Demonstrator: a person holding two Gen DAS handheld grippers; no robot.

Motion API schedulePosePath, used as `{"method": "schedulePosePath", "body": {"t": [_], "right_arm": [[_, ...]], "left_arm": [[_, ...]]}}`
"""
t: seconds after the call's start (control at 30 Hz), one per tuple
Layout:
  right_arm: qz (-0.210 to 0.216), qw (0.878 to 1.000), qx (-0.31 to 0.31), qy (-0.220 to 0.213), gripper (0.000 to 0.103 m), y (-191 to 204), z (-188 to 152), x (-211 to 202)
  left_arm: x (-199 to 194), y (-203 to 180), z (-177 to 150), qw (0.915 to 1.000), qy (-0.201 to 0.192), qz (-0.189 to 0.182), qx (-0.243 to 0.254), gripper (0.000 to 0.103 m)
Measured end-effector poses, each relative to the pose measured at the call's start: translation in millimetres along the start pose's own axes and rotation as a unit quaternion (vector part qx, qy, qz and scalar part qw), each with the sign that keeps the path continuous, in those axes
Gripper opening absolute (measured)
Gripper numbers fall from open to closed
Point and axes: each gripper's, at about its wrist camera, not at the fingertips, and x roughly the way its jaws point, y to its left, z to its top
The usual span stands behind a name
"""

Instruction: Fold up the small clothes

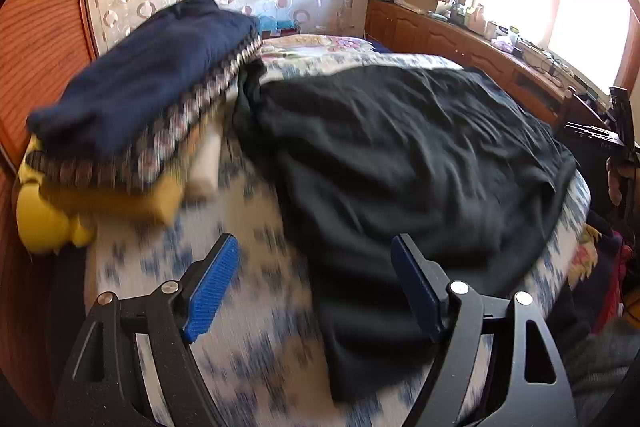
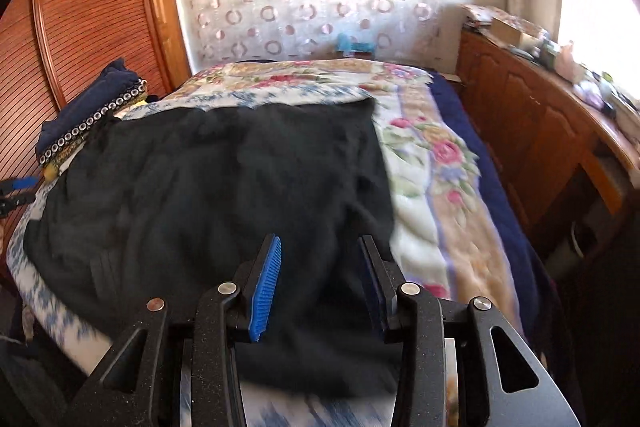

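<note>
Beside garment [image 1: 400,155]: folded stack [image 1: 132,115].

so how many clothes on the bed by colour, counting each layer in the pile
black, spread flat: 1
navy, top of pile: 1
patterned, dark with rings: 1
yellow, bottom of pile: 1
total: 4 that can be told apart; the pile is blurred and may hide more
</note>
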Motion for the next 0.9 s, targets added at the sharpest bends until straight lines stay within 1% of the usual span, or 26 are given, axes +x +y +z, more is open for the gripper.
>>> {"method": "schedulePosePath", "body": {"t": [0.1,0.17,0.2,0.23,0.27,0.3,0.33,0.37,0.4,0.47,0.5,0.53,0.57,0.6,0.63,0.67,0.7,0.77,0.9], "right_arm": [[-0.018,1.0,0.013,0.01,0.042,-19,-24,-16],[-0.024,0.999,0.026,0.018,0.042,-29,-33,-21],[-0.024,0.999,0.035,0.021,0.042,-33,-34,-22],[-0.022,0.998,0.044,0.025,0.042,-39,-37,-22],[-0.019,0.998,0.052,0.028,0.042,-41,-37,-22],[-0.013,0.998,0.06,0.032,0.042,-44,-38,-20],[-0.008,0.997,0.066,0.035,0.042,-46,-38,-17],[-0.006,0.997,0.069,0.038,0.042,-39,-38,-13],[-0.006,0.996,0.074,0.041,0.042,-37,-39,-12],[-0.002,0.996,0.084,0.044,0.042,-38,-41,-7],[0.001,0.995,0.087,0.042,0.042,-39,-40,-8],[0.003,0.995,0.089,0.04,0.042,-38,-39,-7],[0.003,0.995,0.09,0.039,0.04,-33,-42,-8],[0.006,0.995,0.09,0.036,0.026,-32,-43,-9],[0.012,0.995,0.088,0.033,0.019,-32,-44,-12],[0.019,0.996,0.087,0.032,0.009,-33,-47,-11],[0.016,0.996,0.086,0.03,0.006,-35,-52,-10],[0.025,0.995,0.091,0.026,0.004,-37,-55,-8],[0.026,0.995,0.094,-0.008,0.004,-39,-54,-23]], "left_arm": [[-7,-3,-24,0.9998,0.007,-0.007,-0.015,0.079],[-10,-4,-34,0.9994,0.011,0.003,-0.032,0.076],[-11,-3,-37,0.9991,0.012,0.003,-0.042,0.073],[-11,-3,-38,0.9988,0.013,-0.002,-0.048,0.067],[-13,-5,-41,0.9985,0.011,-0.009,-0.053,0.064],[-14,-6,-43,0.9984,0.009,-0.012,-0.054,0.061],[-15,-8,-46,0.9985,0.008,-0.015,-0.053,0.056],[-15,-10,-48,0.9985,0.009,-0.016,-0.051,0.054],[-14,-12,-50,0.9985,0.01,-0.016,-0.051,0.047],[-11,-14,-54,0.9984,0.016,-0.013,-0.052,0.036],[-12,-15,-57,0.9987,0.015,-0.007,-0.047,0.035],[-12,-17,-58,0.999,0.014,-0.002,-0.043,0.028],[-12,-19,-58,0.9991,0.015,0.005,-0.04,0.015],[-12,-20,-58,0.999,0.016,0.01,-0.039,0.011],[-14,-21,-58,0.999,0.013,0.013,-0.04,0.005],[-17,-22,-57,0.9991,0.007,0.012,-0.039,0.004],[-21,-22,-56,0.9991,0.0,0.004,-0.042,0.003],[-35,-23,-51,0.9988,-0.016,-0.004,-0.046,0.003],[-70,-26,-40,0.9979,-0.05,-0.011,-0.04,0.003]]}}
